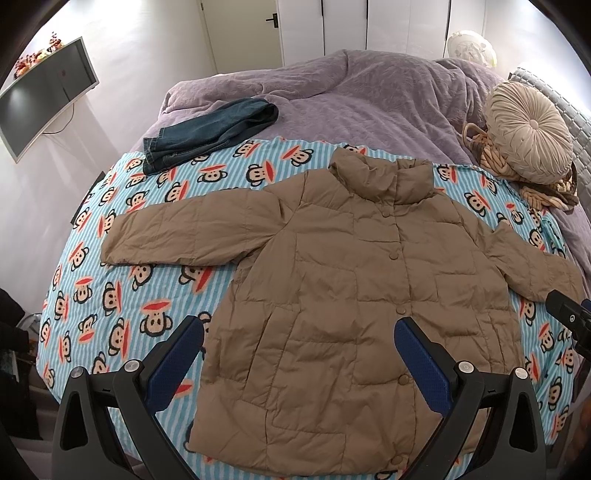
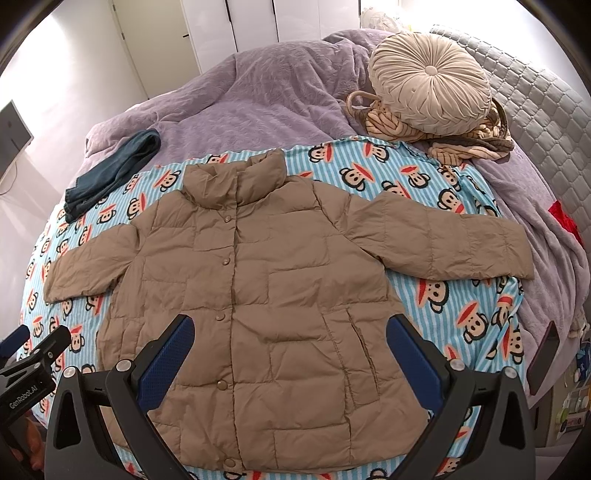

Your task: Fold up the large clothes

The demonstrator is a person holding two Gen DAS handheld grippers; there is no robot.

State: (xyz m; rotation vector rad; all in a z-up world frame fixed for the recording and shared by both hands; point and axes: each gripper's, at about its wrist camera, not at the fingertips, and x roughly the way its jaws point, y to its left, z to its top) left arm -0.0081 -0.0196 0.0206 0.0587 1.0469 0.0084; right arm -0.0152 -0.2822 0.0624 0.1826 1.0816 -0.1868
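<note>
Overhead, both hand-held grippers, left (image 1: 299, 332) and right (image 2: 290, 330), hover agape above the jacket (image 1: 332, 295).

Tan jacket (image 2: 266, 295) flat on monkey-print blanket (image 2: 461, 302); right tool (image 2: 290, 328) wide open above.

Home bedroom. Bed (image 1: 369, 96) with purple duvet, monkey-print striped blanket (image 1: 122, 295) on top, round pleated cushion (image 2: 430, 83) by a quilted headboard (image 2: 535, 110). White wardrobe doors (image 1: 369, 26) and a room door (image 1: 240, 33) behind, wall-mounted screen (image 1: 44, 96) at left.
</note>
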